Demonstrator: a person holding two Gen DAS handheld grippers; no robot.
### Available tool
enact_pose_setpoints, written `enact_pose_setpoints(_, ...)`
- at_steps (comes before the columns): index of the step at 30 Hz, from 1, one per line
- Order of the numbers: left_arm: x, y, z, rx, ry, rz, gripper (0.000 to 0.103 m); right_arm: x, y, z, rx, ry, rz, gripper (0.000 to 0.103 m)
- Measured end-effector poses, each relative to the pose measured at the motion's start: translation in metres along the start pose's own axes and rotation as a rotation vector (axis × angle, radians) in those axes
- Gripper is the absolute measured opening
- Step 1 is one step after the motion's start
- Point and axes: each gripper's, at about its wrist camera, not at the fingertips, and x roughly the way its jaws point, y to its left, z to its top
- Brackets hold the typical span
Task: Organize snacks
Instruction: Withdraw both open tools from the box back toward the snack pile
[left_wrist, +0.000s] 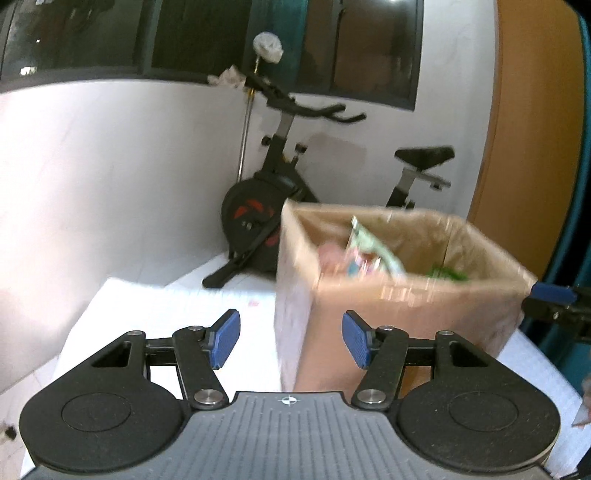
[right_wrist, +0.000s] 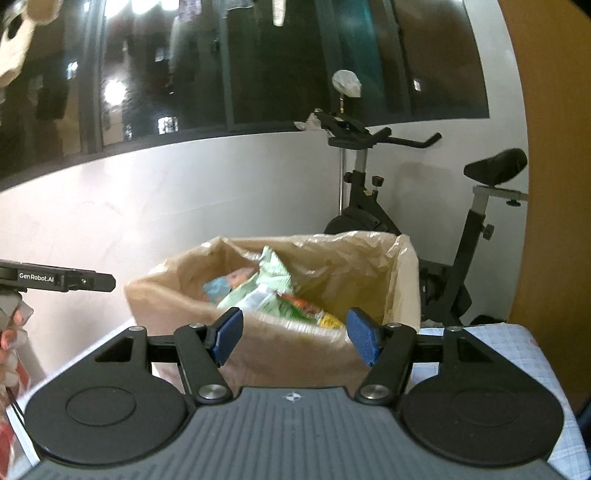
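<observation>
Left wrist view: left gripper (left_wrist: 291, 339) has its jaws standing apart with nothing between the blue pads (left_wrist: 225, 338). A cardboard box (left_wrist: 391, 306) lined with a thin plastic bag sits just ahead and right of it on a white table (left_wrist: 155, 310), blurred by motion. Snack packets (left_wrist: 369, 251) lie inside the box: a pale green one sticks up, pinkish ones to its left, something green at the right, too blurred to tell apart. The tip of the right gripper (left_wrist: 554, 295) shows at the right edge, beside the box corner. An exercise bike (left_wrist: 266, 199) stands behind against a white wall.

Right wrist view: right gripper (right_wrist: 294, 339) is parted about halfway, pads (right_wrist: 364, 339) empty, pointing at the near wall of the box (right_wrist: 295, 354). Snack packets (right_wrist: 273, 291) are piled inside, pale green on top, orange and yellow ones near the front rim. The left gripper (right_wrist: 66, 280) pokes in from the left edge, clear of the box. A checked cloth (right_wrist: 517, 343) covers the table at the right. The exercise bike (right_wrist: 469, 221) stands behind the box.
</observation>
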Motion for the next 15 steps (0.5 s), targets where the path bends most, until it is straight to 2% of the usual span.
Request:
enact_pose_setpoints(5,0.000,0.006,-0.038,-0.024,0.073,-0.002,0.064,-0.002,0.015,-0.029,-0.039,0.034,0.014,0.066)
enact_pose_setpoints(15,0.007,0.012,-0.092,-0.076,0.193,0.021,0.063,0.025,0.038,-0.090,0.016,0.186,0.069,0.066)
